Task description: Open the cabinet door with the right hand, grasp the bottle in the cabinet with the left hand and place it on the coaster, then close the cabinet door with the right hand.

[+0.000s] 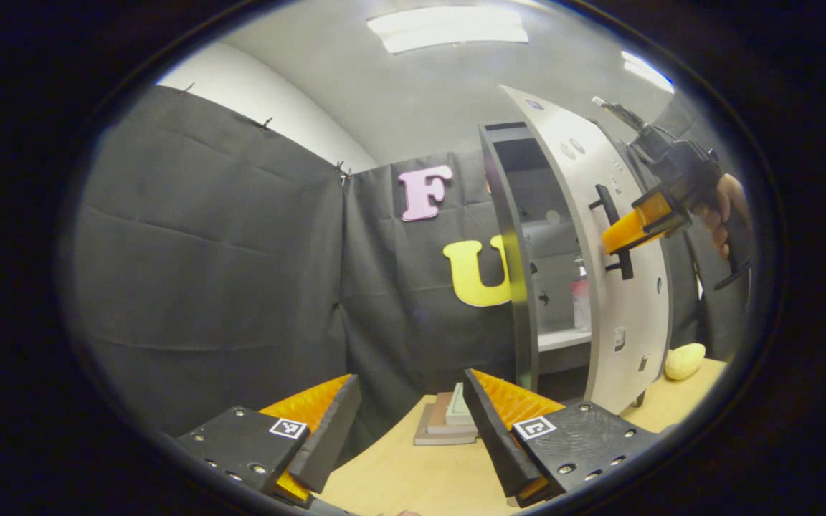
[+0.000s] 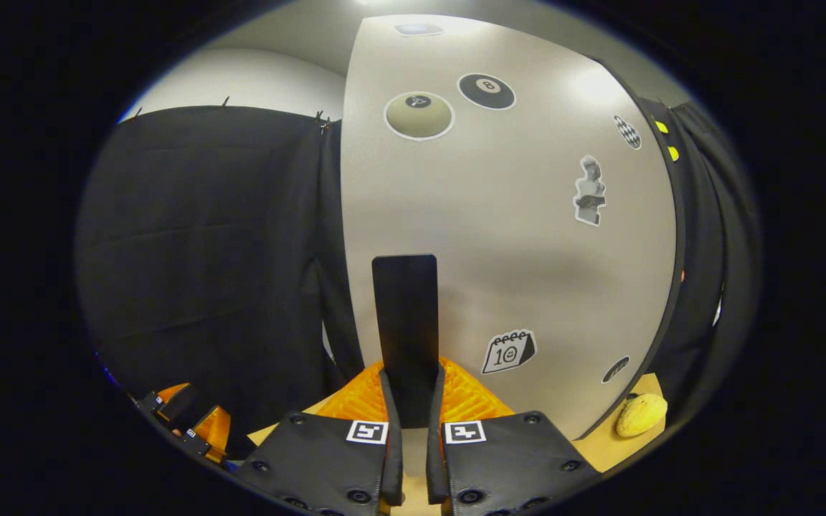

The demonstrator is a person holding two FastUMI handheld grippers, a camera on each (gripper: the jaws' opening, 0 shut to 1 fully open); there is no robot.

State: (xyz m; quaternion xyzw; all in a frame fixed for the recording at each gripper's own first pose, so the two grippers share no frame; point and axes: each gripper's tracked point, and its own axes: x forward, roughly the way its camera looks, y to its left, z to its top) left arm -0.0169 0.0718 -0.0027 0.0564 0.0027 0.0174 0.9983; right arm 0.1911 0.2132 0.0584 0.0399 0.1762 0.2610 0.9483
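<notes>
Right gripper (image 2: 410,401) clamps the door handle (image 2: 404,322); left gripper (image 1: 406,423) hovers spread, level.

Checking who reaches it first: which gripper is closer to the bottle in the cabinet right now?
Probably the right gripper, shut on the door handle just in front of the bottle. The left gripper, open, hangs back over the table.

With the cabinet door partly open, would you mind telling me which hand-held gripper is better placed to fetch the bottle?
The left hand-held gripper. Its fingers are open and empty, facing the cabinet opening where the bottle stands on a shelf. The right hand-held gripper is shut on the door handle, holding the door ajar.
</notes>
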